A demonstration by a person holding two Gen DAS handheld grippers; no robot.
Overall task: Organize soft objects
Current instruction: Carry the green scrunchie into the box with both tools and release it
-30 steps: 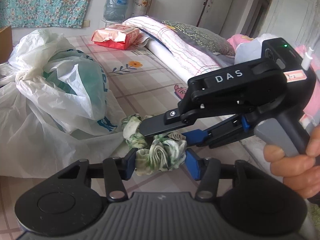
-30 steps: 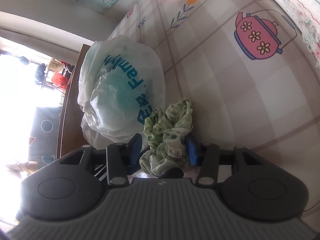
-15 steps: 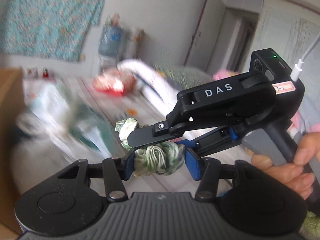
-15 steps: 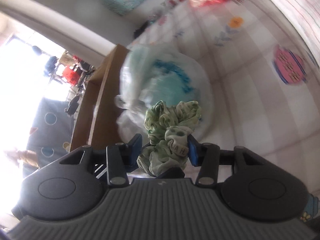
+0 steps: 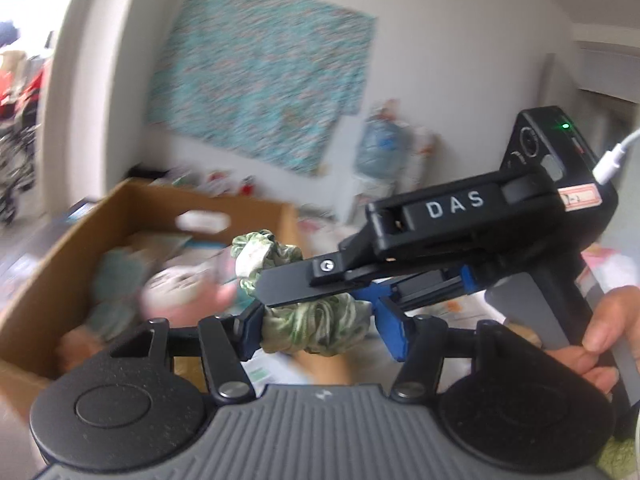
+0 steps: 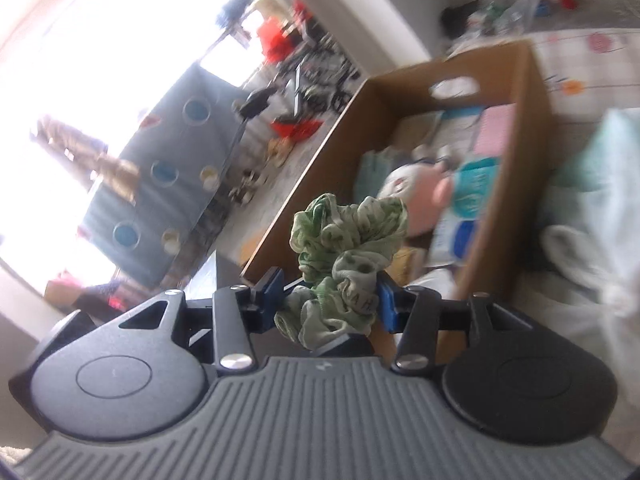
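A green-and-white patterned scrunchie [image 5: 316,328] hangs in the air between both grippers. My left gripper [image 5: 323,330] has it between its blue pads, and its jaws are opening. The left pad touches the fabric, while the right pad stands a little off it. My right gripper [image 6: 330,300] is shut on the same scrunchie [image 6: 344,248], whose loose loops stick up above the pads. In the left wrist view the right gripper's fingers [image 5: 296,284] reach in from the right across the scrunchie. An open cardboard box [image 6: 520,140] lies just beyond and below.
The cardboard box [image 5: 80,232] holds a pink-and-white plush toy [image 6: 412,188] and several packets. A white plastic bag [image 6: 580,260] lies to the box's right. A floral cloth [image 5: 260,80] hangs on the wall, with a water bottle [image 5: 380,148] below. A hand [image 5: 600,340] grips the right handle.
Both grippers have lifted the scrunchie off the mat beside the plastic bag and swung it toward the cardboard box. The left jaws have widened, and their right pad has come off the fabric.
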